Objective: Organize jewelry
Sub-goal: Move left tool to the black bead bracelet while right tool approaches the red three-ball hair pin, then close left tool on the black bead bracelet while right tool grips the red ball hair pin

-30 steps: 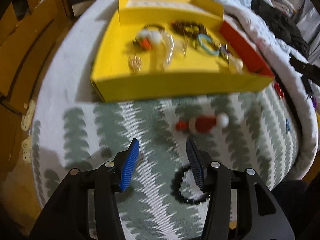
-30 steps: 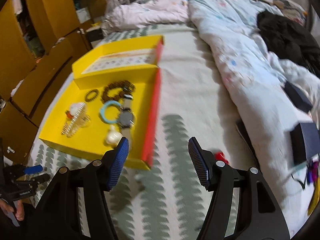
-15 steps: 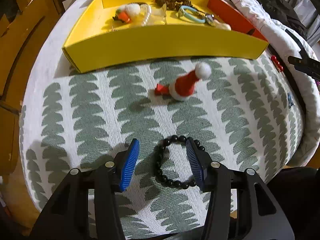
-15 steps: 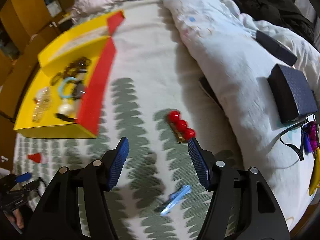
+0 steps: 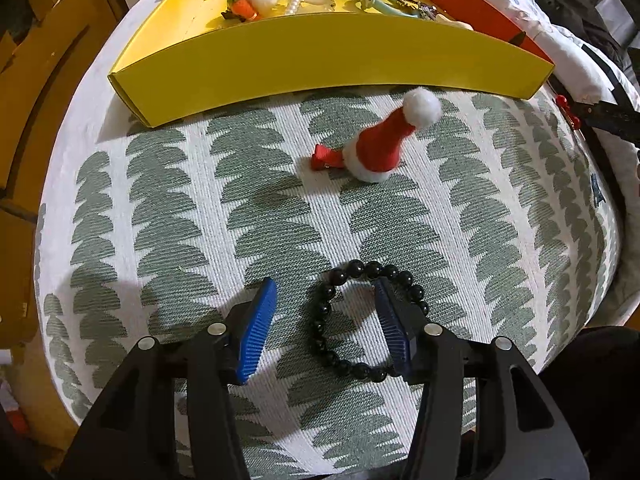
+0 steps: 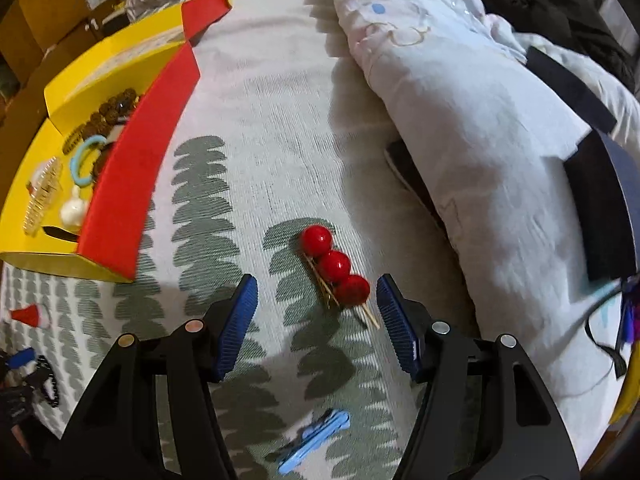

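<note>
A black bead bracelet (image 5: 344, 320) lies on the leaf-patterned bedspread between the fingers of my open left gripper (image 5: 324, 312); the right finger rests over its right side. A red Santa-hat hair clip (image 5: 376, 140) lies beyond it, before the yellow box (image 5: 320, 68) that holds several pieces of jewelry. My right gripper (image 6: 316, 308) is open, low over a hair clip with three red balls (image 6: 334, 266), which lies just ahead between the fingers. A light blue clip (image 6: 316, 438) lies under that gripper. The yellow box (image 6: 36, 260) with its red side sits at left in the right wrist view.
A pale rumpled quilt (image 6: 460, 100) with dark boxes (image 6: 600, 208) and black clothing lies at the right. Brown wooden cabinets (image 5: 36, 80) stand left of the bed. The bed's front edge runs near both grippers.
My left gripper has pulled back from the yellow box and come down around the black bracelet. My right gripper has swung right, away from the box, and closed in over the red-ball clip.
</note>
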`<action>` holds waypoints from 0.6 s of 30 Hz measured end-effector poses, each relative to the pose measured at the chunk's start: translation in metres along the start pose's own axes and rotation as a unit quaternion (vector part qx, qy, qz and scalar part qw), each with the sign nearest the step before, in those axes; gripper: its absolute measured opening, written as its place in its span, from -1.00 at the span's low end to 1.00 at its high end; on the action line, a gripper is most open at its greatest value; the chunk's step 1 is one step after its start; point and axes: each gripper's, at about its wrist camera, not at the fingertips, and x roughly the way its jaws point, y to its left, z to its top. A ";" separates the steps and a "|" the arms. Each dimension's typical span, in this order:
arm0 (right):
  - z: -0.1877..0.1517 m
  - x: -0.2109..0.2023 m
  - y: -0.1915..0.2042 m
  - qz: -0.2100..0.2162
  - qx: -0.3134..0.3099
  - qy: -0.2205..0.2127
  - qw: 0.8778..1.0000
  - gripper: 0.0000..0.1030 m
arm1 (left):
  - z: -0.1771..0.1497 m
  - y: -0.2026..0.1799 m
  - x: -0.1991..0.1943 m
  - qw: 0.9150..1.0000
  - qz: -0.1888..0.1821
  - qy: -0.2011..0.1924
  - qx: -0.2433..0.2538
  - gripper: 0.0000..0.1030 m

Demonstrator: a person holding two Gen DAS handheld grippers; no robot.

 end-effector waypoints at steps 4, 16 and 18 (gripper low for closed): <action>0.006 0.008 0.004 -0.004 -0.013 -0.001 1.000 0.25 | 0.006 -0.005 0.005 1.000 0.007 0.001 0.003 0.01; 0.009 0.030 -0.005 0.002 -0.010 0.012 1.000 0.25 | 0.005 -0.022 0.012 1.000 0.022 0.000 0.003 0.01; 0.009 0.033 -0.006 0.008 -0.006 0.016 1.000 0.25 | 0.004 -0.022 0.012 1.000 0.019 0.001 -0.001 0.01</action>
